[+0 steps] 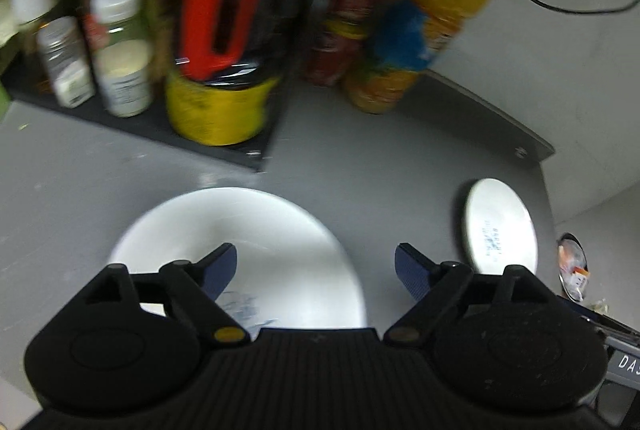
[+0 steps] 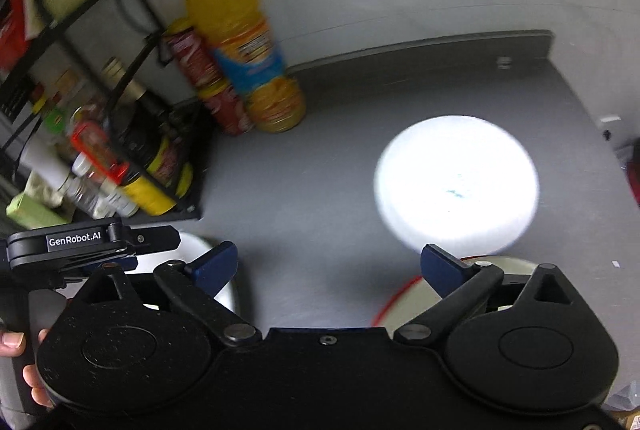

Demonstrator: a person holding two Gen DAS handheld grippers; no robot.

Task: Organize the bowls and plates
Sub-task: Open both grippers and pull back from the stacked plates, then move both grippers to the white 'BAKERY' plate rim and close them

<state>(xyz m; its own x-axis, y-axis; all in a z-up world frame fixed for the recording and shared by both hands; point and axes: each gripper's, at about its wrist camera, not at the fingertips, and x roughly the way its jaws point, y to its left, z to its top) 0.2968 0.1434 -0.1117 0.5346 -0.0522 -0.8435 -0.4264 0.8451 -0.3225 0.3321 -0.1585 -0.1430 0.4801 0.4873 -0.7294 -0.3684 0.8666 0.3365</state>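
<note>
In the left wrist view a white plate lies on the grey counter right below my open, empty left gripper. A smaller upturned white dish lies to the right near the counter's edge. In the right wrist view that upturned white dish lies ahead of my open, empty right gripper. A red-rimmed white bowl sits under its right finger. The left gripper body and part of the white plate show at lower left.
A black rack holds spice jars and a red-handled bottle. A yellow juice bottle and a red chip can stand against the wall. A black cable runs along the wall. The counter ends at the right.
</note>
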